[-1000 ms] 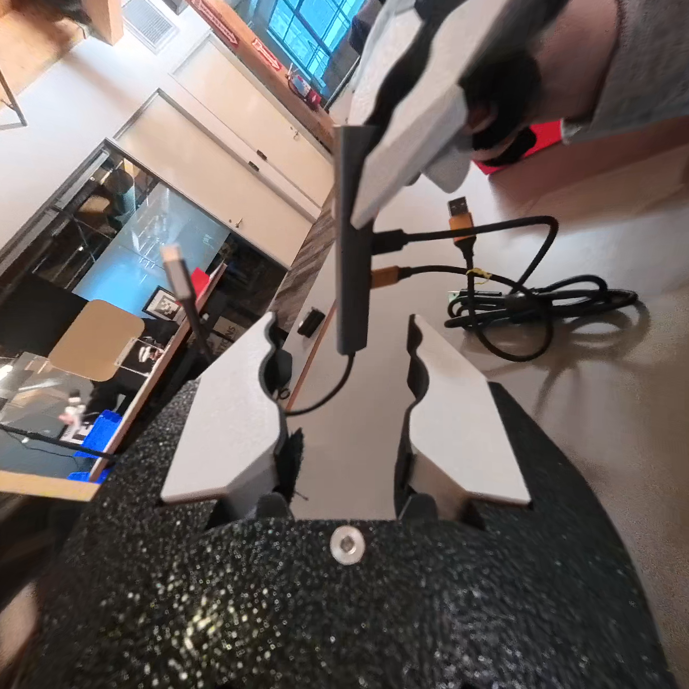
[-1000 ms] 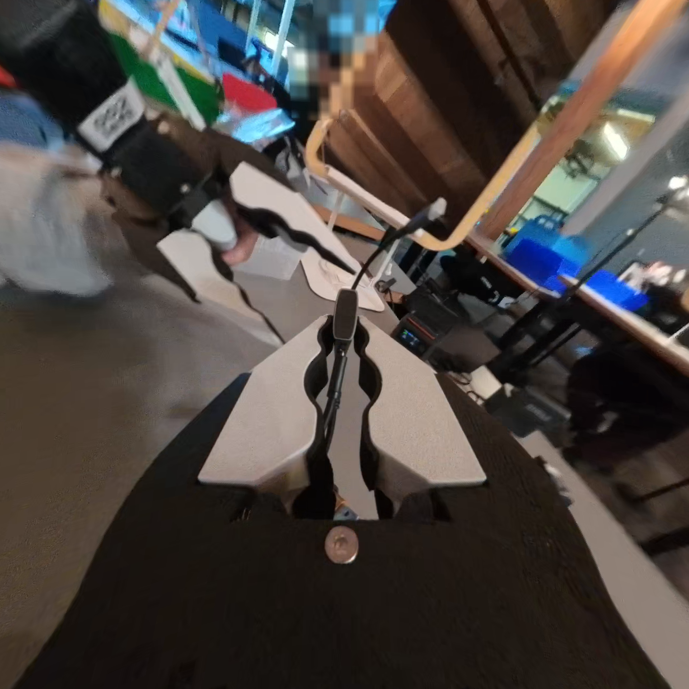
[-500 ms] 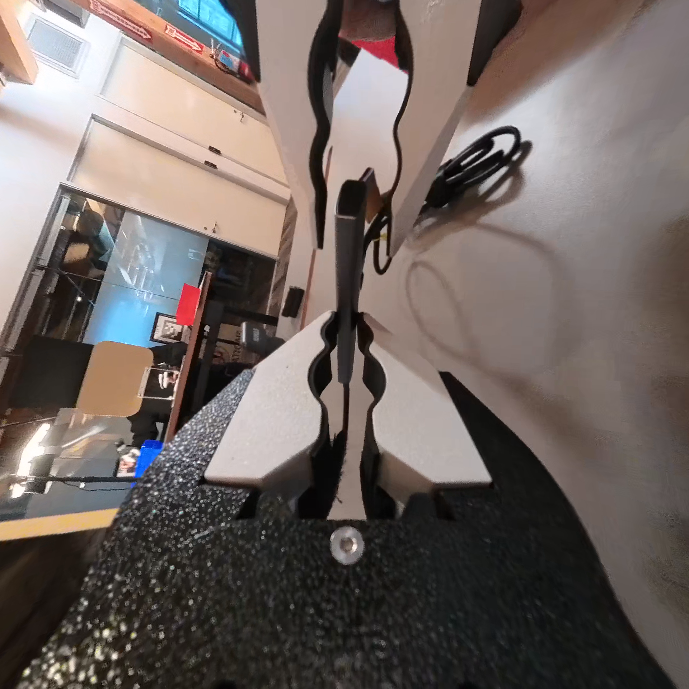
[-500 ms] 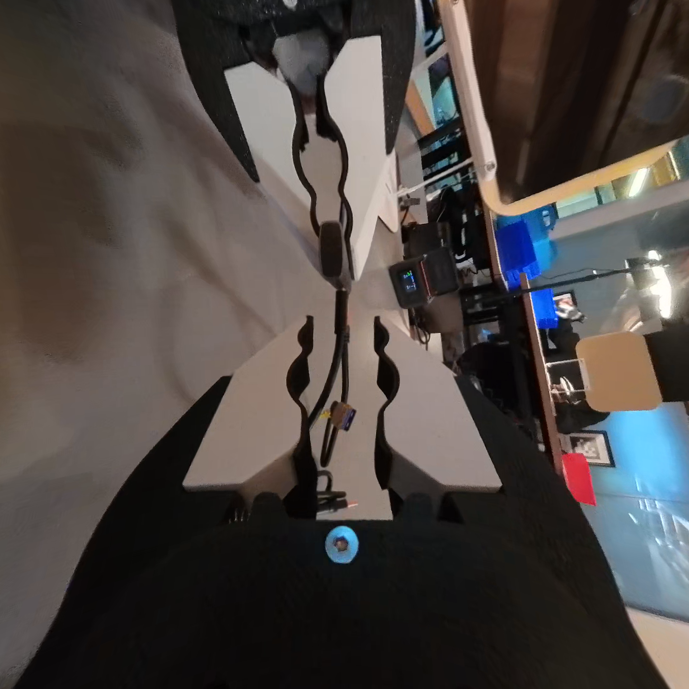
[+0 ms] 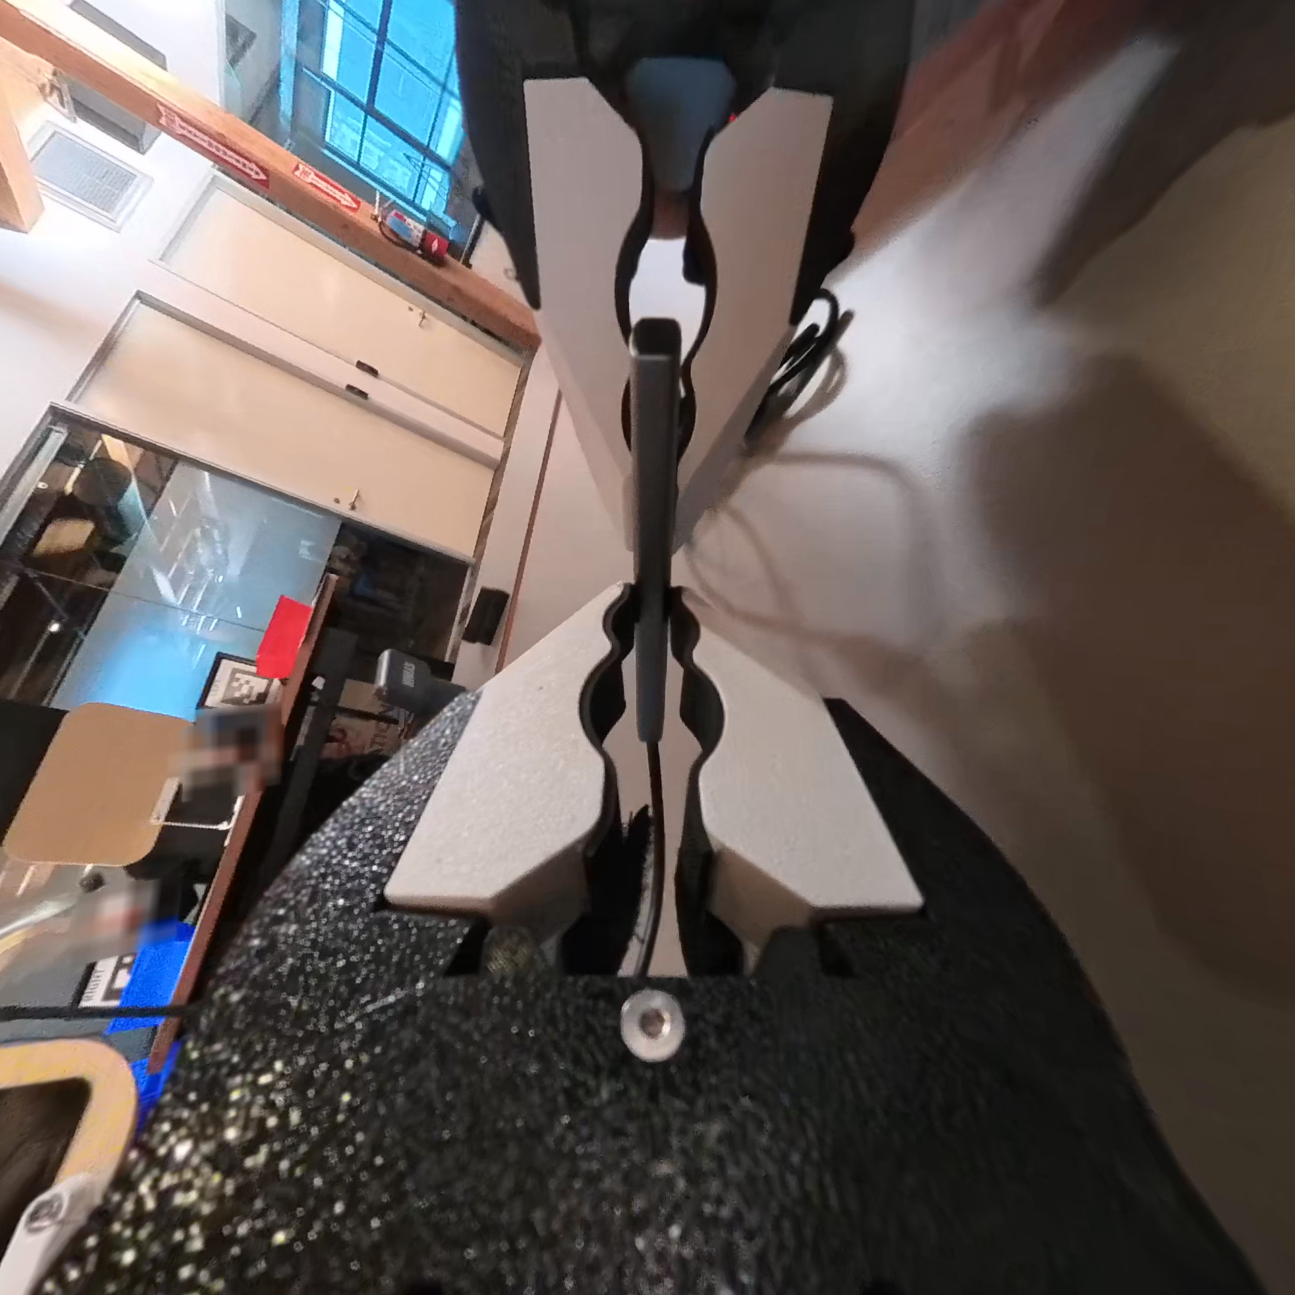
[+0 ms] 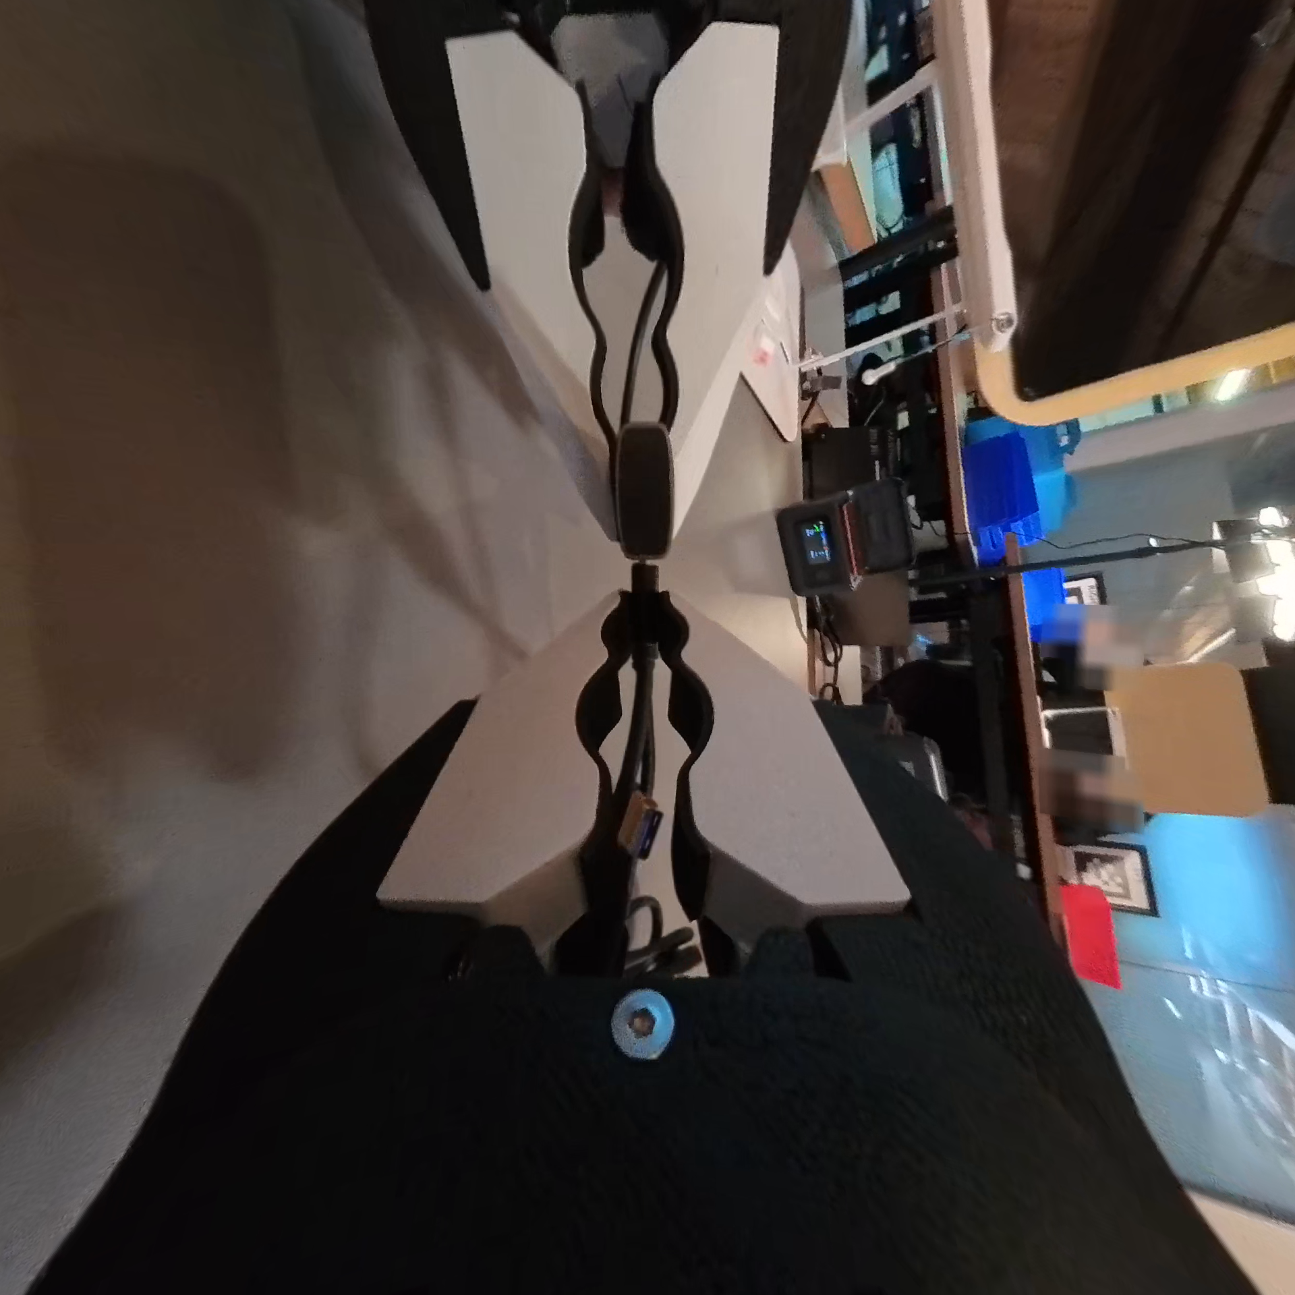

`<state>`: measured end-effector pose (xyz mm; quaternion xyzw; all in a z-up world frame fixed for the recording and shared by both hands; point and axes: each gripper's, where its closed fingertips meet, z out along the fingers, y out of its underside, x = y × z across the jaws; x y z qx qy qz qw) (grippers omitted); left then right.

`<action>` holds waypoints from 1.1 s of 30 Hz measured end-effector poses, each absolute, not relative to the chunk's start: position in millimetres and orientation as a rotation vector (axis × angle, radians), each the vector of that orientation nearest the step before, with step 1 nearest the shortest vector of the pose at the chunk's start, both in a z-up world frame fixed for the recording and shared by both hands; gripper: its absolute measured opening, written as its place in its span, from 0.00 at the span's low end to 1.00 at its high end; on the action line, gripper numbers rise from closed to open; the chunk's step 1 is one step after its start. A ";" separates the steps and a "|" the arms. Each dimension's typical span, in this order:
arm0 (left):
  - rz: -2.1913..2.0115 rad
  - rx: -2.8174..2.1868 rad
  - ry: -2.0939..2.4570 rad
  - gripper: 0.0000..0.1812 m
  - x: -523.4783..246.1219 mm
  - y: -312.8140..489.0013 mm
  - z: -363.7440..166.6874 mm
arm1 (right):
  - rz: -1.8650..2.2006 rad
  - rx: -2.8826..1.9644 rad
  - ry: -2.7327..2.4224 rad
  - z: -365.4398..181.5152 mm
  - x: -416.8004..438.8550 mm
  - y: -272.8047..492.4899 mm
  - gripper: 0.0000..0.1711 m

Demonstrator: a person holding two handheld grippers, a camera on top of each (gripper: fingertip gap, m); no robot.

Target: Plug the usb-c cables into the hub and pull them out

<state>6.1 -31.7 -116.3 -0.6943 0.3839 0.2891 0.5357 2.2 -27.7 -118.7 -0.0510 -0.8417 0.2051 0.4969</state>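
The left tool is clamped on the hub. At its 12 o'clock, the right tool is clamped on a cable plug at the hub's end, above the tabletop. No legible writing on either.

Cable coil behind hub

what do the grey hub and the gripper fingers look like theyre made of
The slim dark grey hub, clamped by the left gripper, looks like anodised metal: a smooth satin sheen along crisp edges, though painted plastic is possible. The pale grey wavy-edged fingers look like matte plastic with a fine grainy surface, probably printed. The right gripper pinches a black cable plug with a rubbery-looking sleeve.
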 end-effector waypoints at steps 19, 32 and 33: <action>0.510 -1.558 0.601 0.04 -1.3 -31.0 -89.5 | 0.782 -0.447 -1.714 -30.1 25.4 11.2 0.04; 0.627 -1.487 0.466 0.04 -25.3 -42.6 -72.8 | 0.531 -0.771 -1.218 144.8 196.9 132.0 0.03; 0.619 -1.494 0.481 0.04 -22.8 -41.3 -75.1 | 0.450 -0.814 -1.206 141.0 206.0 150.1 0.03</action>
